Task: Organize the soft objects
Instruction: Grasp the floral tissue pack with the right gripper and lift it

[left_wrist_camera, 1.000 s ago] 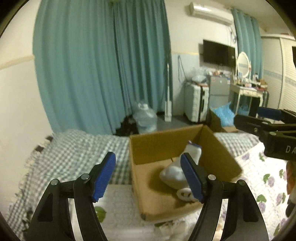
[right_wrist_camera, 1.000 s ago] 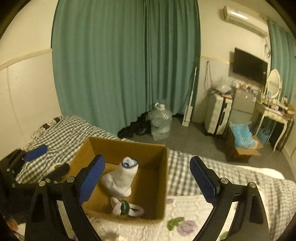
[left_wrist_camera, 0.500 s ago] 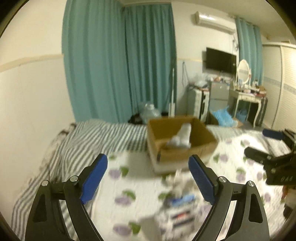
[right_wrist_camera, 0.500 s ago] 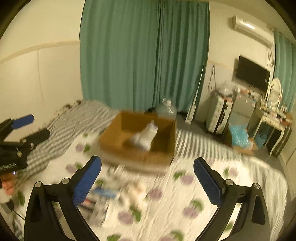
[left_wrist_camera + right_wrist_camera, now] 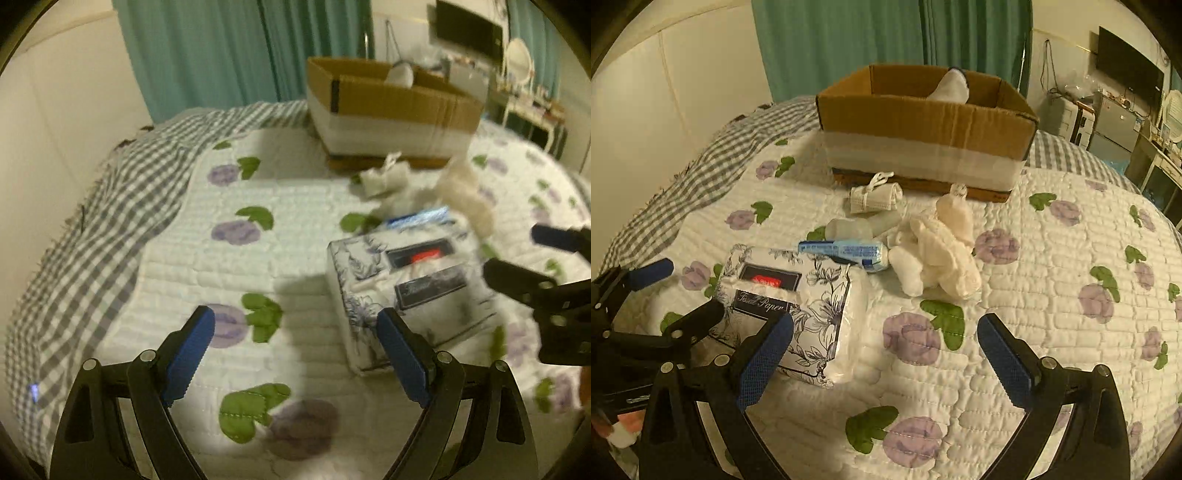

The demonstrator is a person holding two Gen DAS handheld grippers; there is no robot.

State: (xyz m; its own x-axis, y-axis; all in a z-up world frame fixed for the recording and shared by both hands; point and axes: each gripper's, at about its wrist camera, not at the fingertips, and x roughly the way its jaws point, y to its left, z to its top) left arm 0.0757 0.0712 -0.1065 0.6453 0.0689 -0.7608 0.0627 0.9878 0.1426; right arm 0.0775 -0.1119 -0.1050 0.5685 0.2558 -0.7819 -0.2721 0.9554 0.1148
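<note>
A cardboard box (image 5: 923, 125) stands at the far side of the bed with a white sock (image 5: 951, 86) poking out; the left wrist view shows the box too (image 5: 388, 103). In front of it lie a rolled white cloth (image 5: 873, 197), a white plush toy (image 5: 938, 254), a blue-and-white tissue pack (image 5: 849, 253) and a floral tissue-paper pack (image 5: 790, 295), also seen in the left wrist view (image 5: 406, 291). My right gripper (image 5: 884, 360) is open and empty, low over the quilt just right of the floral pack. My left gripper (image 5: 295, 358) is open and empty, left of that pack.
A white quilt with purple flowers (image 5: 1052, 295) covers the bed over a grey checked blanket (image 5: 701, 177). A cream wall (image 5: 665, 92) runs along the left side and teal curtains (image 5: 849, 40) hang behind. Furniture and a TV (image 5: 1126, 70) stand at the far right.
Both grippers have pulled back from above the box and dropped low over the quilt. The box now sits far ahead and the loose soft items lie close in front.
</note>
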